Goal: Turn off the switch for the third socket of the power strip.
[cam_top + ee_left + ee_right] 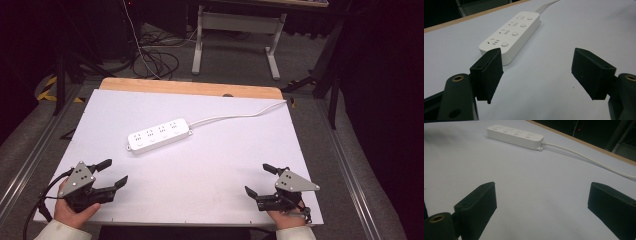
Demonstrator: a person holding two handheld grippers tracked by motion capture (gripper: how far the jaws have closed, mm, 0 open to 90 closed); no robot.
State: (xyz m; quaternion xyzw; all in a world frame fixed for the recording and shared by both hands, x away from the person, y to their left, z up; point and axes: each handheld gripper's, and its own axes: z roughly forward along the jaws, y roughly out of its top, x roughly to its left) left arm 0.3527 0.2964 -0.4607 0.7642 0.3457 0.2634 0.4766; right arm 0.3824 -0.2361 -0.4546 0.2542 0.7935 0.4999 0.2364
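A white power strip (159, 135) with several sockets lies on the white table top (210, 165), left of centre. Its white cord (235, 116) runs off to the far right edge. My left gripper (113, 173) rests at the near left corner, held by a hand, jaws open with nothing between them. In the left gripper view the power strip (511, 35) lies ahead of the left gripper (536, 72). My right gripper (259, 180) sits at the near right, open and empty. In the right gripper view the right gripper (544, 205) faces the power strip (515, 136), which lies far ahead with its cord (584, 157).
A bare wooden strip (190, 88) borders the table's far edge. Beyond it stand a white table frame (235, 35) and loose cables (155, 60) on the floor. Metal rails (30, 160) flank the table on both sides.
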